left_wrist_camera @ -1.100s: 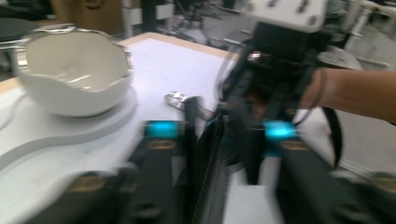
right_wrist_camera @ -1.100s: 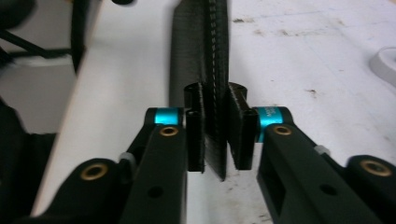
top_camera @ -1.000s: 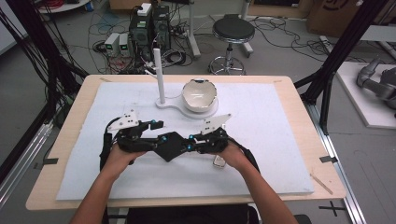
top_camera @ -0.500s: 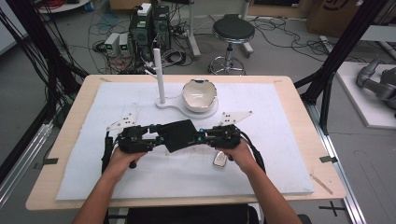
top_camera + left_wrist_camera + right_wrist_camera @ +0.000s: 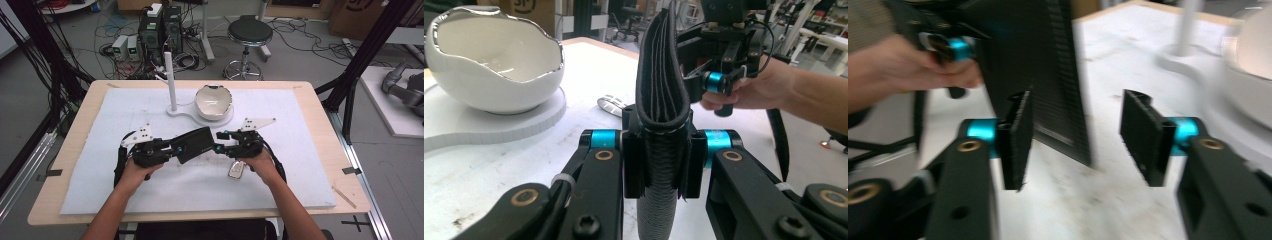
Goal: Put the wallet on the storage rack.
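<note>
Wallet [image 5: 195, 144], black and folded, hangs just above the white mat [image 5: 310, 150], in front of the cracked-egg bowl [image 5: 214, 102] on the person's side, its long axis running left to right between the two hands. The left gripper [image 5: 659, 150] has just been closing and now pinches the wallet's near end, with the folded edges standing upright between its pads. The right gripper [image 5: 1078, 145] has just been opening; its jaws stand spread, the wallet's far end lying between them, close to one pad but with a clear gap to the other. So the left hand carries it alone, and the right hand is level with it on the bowl's right side, free to back off. A small silver key fob [image 5: 236, 170] lies on the mat under the right hand.
</note>
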